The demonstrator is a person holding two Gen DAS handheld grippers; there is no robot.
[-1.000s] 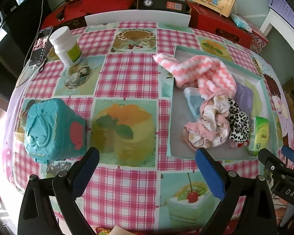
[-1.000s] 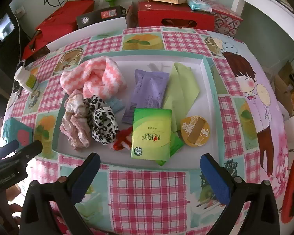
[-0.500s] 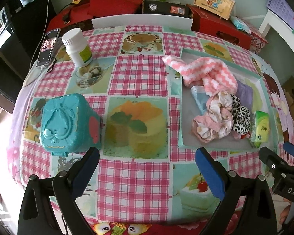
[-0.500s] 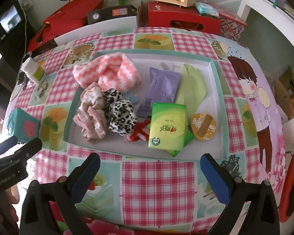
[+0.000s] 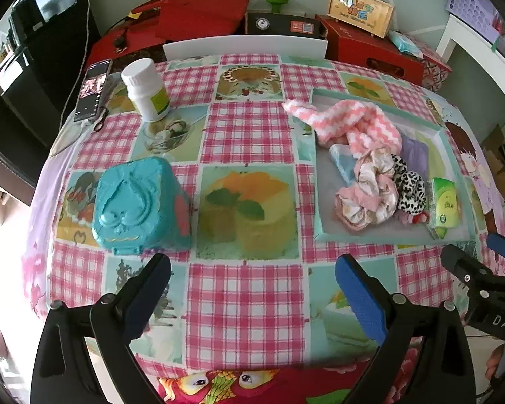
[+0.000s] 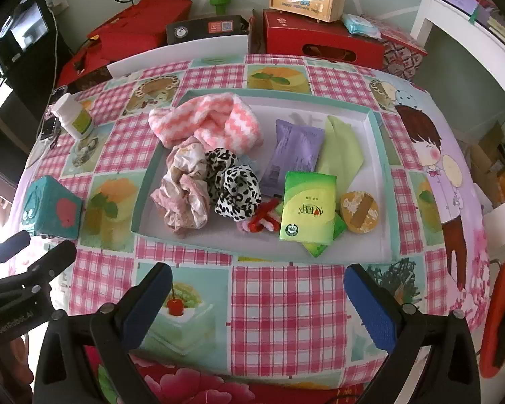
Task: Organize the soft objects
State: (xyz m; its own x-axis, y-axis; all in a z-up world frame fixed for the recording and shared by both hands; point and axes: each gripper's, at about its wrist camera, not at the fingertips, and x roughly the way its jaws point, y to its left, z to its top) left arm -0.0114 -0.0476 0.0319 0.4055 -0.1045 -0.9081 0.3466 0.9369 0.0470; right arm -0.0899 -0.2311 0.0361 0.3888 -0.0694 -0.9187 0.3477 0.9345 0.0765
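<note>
Under the pile in the shallow white tray with a teal rim (image 6: 375,124), a pale blue cloth (image 5: 341,165) shows only a corner, and a red-and-pink fuzzy item (image 6: 262,219) is half covered by the green tissue pack (image 6: 308,210). The tabletop (image 5: 245,289) wears a pink checked cloth with cake pictures; red boxes (image 6: 323,42) crowd the room behind. A pink-and-white zigzag knitted band (image 6: 212,123) lies across the tray's far left, its long axis running left to right, one end over the rim. Touching it are a pale pink floral scrunchie (image 6: 185,195) and a leopard-print scrunchie (image 6: 234,188). A teal embossed box (image 5: 138,200) sits well apart, left. The left claw (image 5: 252,294) and right claw (image 6: 257,298) hover spread wide, empty.
</note>
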